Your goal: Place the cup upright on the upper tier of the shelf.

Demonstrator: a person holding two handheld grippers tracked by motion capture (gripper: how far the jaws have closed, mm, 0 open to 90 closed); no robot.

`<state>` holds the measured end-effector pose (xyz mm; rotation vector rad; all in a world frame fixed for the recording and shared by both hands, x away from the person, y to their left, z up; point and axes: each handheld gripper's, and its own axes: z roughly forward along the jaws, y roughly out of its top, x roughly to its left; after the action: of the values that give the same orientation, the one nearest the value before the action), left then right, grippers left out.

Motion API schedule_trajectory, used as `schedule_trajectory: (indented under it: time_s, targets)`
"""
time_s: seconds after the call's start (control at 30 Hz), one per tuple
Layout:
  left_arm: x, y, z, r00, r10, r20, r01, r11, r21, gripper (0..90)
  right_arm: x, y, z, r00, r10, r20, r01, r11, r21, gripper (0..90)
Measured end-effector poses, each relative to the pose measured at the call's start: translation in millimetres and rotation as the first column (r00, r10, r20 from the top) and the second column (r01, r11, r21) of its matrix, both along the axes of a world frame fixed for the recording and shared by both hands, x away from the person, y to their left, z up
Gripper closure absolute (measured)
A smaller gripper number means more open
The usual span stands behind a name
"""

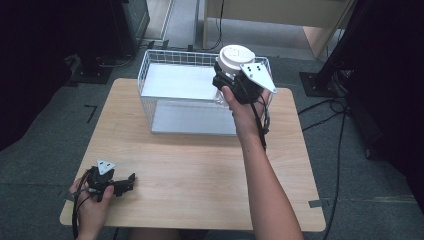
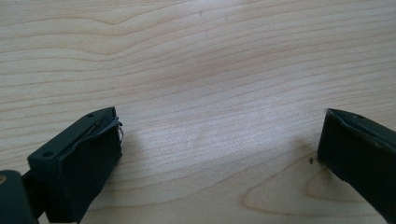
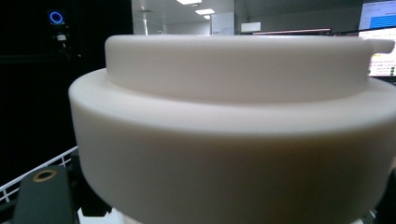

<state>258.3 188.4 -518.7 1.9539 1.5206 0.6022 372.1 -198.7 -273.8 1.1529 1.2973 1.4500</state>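
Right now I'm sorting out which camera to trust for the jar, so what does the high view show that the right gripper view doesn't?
High view: the wooden table, the whole white wire basket, and the left gripper resting open near the table's front edge while the right gripper holds the jar above the basket.

Right gripper view: a close look at the stepped white lid, and lit screens in the room behind.

Both: the white-lidded jar and some basket wire.

no readable text, labels or numbers anywhere
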Motion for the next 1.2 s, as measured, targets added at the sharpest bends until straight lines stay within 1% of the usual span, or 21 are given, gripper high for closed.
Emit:
schedule_trajectory:
  time_s: [0.1,0.17,0.2,0.23,0.33,0.37,0.4,0.43,0.47,0.63,0.7,0.8,0.9,1.0,1.13,1.2]
  targets:
    - [0.0,0.0,-0.1,1.0,0.001,0.002,-0.001,1.0,-0.002,0.0,7.0,3.7,1.0,1.0,-0.004,0.003,0.004,1.0,-0.001,15.5]
    - [0.0,0.0,-0.2,1.0,0.001,0.002,-0.001,1.0,-0.002,0.0,11.9,6.5,0.3,1.0,-0.008,-0.006,0.008,1.0,0.0,15.5]
    - [0.0,0.0,-0.2,1.0,0.001,0.003,-0.001,1.0,-0.002,0.0,17.9,9.5,-1.2,0.9998,-0.014,-0.014,0.014,0.9999,-0.004,15.5]
    - [0.0,0.1,-0.2,1.0,0.001,0.003,-0.001,1.0,-0.002,0.0,17.9,9.5,-1.2,0.9998,-0.014,-0.014,0.014,0.9999,-0.004,15.5]
    - [0.0,0.2,-0.2,1.0,0.001,0.004,-0.001,1.0,-0.003,0.0,27.5,13.8,-2.9,0.9995,-0.019,-0.025,0.019,0.9998,0.001,15.5]
    - [0.1,0.2,-0.2,1.0,0.001,0.003,-0.001,1.0,-0.003,0.0,34.5,17.0,-3.5,0.9993,-0.022,-0.029,0.022,0.9998,0.001,15.5]
    - [0.0,0.1,-0.1,1.0,0.001,0.003,-0.001,1.0,-0.004,0.0,34.5,17.0,-3.5,0.9993,-0.022,-0.029,0.022,0.9998,0.001,15.5]
    - [0.0,0.1,-0.1,1.0,0.001,0.002,-0.001,1.0,-0.003,0.0,41.7,20.8,-3.8,0.9991,-0.023,-0.035,0.023,0.9997,-0.004,15.5]
    - [0.0,0.1,-0.1,1.0,0.001,0.002,-0.001,1.0,-0.003,0.0,41.7,20.8,-3.8,0.9991,-0.023,-0.035,0.023,0.9997,-0.004,15.5]
    - [0.0,0.2,-0.1,1.0,0.001,0.003,-0.001,1.0,-0.003,0.0,58.8,31.0,-4.5,0.9985,-0.029,-0.047,0.028,0.9995,-0.015,15.5]
    - [0.1,0.4,-0.1,1.0,0.001,0.005,-0.001,1.0,-0.003,0.0,67.0,35.3,-4.2,0.9985,-0.034,-0.044,0.033,0.9994,-0.007,15.5]
    - [0.1,0.7,0.0,1.0,-0.001,0.004,0.001,1.0,-0.001,0.0,71.7,38.2,-4.4,0.998,-0.039,-0.05,0.039,0.9993,-0.003,15.5]
    - [0.1,0.8,0.1,1.0,-0.002,0.002,0.002,1.0,-0.001,0.0,78.7,43.8,-6.1,0.9974,-0.047,-0.054,0.046,0.9988,-0.019,15.5]
    - [0.0,0.9,0.2,1.0,-0.003,0.001,0.003,1.0,-0.002,0.0,84.0,49.0,-6.2,0.9974,-0.051,-0.05,0.048,0.9977,-0.047,15.5]
    - [0.3,1.3,0.3,1.0,-0.005,0.0,0.005,1.0,-0.007,0.0,90.6,54.4,-6.9,0.9968,-0.067,-0.045,0.064,0.9958,-0.065,15.5]
    - [0.3,1.3,0.3,1.0,-0.004,0.001,0.004,1.0,-0.007,0.0,92.2,54.8,-8.7,0.9966,-0.071,-0.041,0.069,0.9962,-0.054,15.5]
